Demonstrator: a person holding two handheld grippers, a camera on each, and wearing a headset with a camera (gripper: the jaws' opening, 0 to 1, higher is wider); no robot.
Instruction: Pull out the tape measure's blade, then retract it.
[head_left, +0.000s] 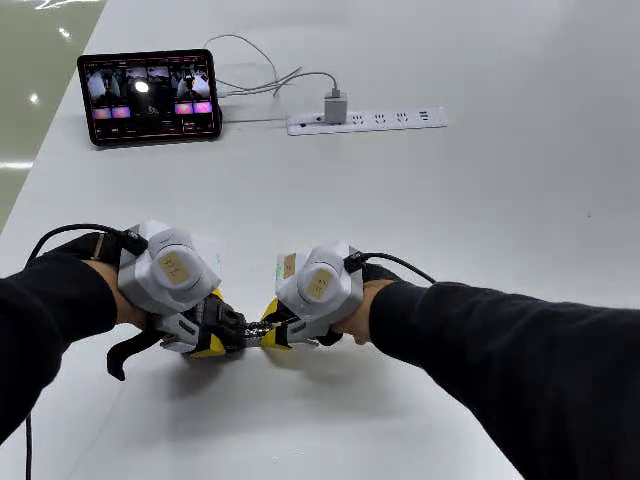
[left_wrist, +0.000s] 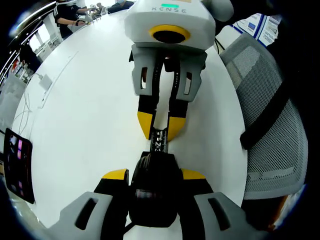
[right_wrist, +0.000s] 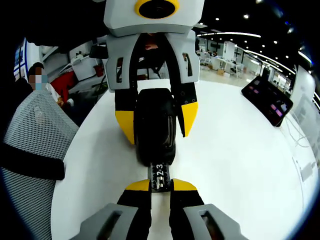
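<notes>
The left tongs (left_wrist: 152, 175) are clamped on the black case of the tape measure (left_wrist: 152, 195), which is held just above the counter (head_left: 480, 200) at its near edge. The right tongs (right_wrist: 161, 186) are pressed together on the tip of the blade (right_wrist: 160, 176), of which only a short numbered stretch shows between the two.

The main risk seems to be the thin blade slipping out of that narrow pinch as the hands part, so that the spring snaps it back into the case. The rounded case could also twist in the left tongs if the pull runs off line with the slot. On the way back, letting go too early would probably make the blade whip in.

The tablet (head_left: 150, 95) lies far left, and the power strip (head_left: 365, 120) with its charger (head_left: 335, 105) and cables (head_left: 255, 80) lies far centre, all well apart from the work. A mesh chair (left_wrist: 270, 125) stands just beside the near edge. Nothing blocks a sideways pull.
</notes>
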